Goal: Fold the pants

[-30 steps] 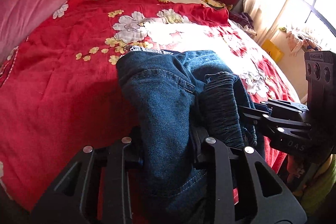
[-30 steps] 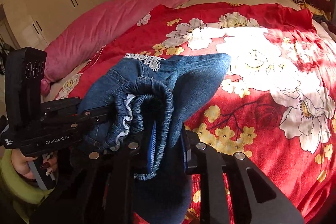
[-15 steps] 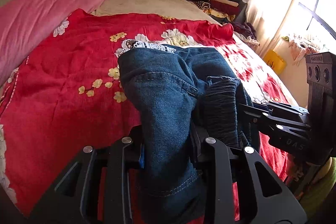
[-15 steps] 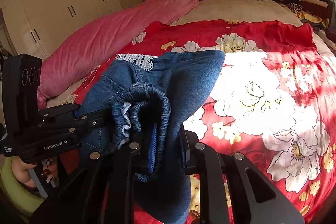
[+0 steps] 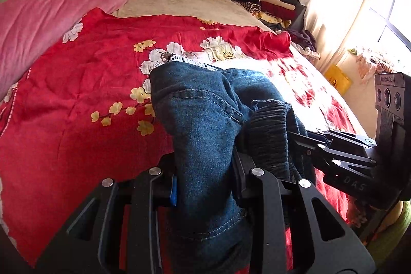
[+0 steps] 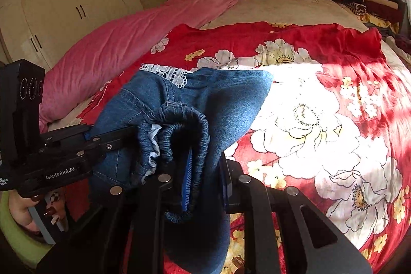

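Jeans point(image 5: 205, 125) bunched in both jaws, legs cut off below

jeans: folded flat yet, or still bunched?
Bunched, not folded flat. The jeans hang doubled over between the left gripper and right gripper, both clamped on the gathered waistband, above the bedspread.

A big bed with a red flowery blanket point(image 5: 84, 145) fills the room. Cream cupboards point(image 6: 64, 4) stand at ten o'clock. A sunny window point(image 5: 385, 9) glows at two o'clock.
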`<state>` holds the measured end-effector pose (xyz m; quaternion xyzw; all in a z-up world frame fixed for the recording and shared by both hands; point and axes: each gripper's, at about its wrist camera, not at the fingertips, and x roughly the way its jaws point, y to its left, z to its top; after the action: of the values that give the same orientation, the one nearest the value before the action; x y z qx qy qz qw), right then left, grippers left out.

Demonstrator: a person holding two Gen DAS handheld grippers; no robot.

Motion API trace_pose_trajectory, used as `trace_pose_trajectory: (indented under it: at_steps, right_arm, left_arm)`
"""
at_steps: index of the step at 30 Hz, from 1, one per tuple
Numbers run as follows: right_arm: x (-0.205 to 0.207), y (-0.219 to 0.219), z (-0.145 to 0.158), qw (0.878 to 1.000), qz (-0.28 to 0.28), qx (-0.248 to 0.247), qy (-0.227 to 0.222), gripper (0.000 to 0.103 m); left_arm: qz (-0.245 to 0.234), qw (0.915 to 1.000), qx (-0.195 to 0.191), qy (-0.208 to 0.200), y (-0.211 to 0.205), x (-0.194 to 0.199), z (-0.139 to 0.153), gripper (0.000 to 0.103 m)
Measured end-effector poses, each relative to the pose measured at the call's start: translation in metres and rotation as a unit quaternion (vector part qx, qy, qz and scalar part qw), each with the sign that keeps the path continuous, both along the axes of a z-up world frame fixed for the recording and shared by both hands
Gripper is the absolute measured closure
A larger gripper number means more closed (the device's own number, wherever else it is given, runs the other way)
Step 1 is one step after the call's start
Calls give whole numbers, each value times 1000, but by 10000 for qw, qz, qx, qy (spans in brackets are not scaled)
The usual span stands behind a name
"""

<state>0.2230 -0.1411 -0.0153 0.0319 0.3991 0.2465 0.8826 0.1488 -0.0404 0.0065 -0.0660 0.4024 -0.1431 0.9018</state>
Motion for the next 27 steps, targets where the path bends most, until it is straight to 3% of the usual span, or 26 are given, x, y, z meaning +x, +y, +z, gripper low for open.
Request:
trace_pose_trajectory:
  at_steps: [10, 18, 21, 25, 27]
  right_arm:
    - [4, 0, -5, 9998, -120, -168, 8, 86]
    - [11, -6, -17, 9990, -325, -213, 203, 83]
    - [12, -7, -19, 9989, -358, -202, 240, 69]
    - [13, -6, -23, 9984, -395, -318, 268, 66]
    - [13, -5, -26, 9976, -465, -438, 264, 57]
  left_arm:
    - [54, 10000, 21, 65, 1, 4, -8, 80]
    - [125, 9998, 64, 140, 6, 6, -16, 72]
    - [157, 9997, 77, 182, 8, 8, -20, 69]
    - [185, 9995, 125, 226, 8, 9, -25, 64]
    - [199, 9994, 137, 248, 9, 10, -27, 61]
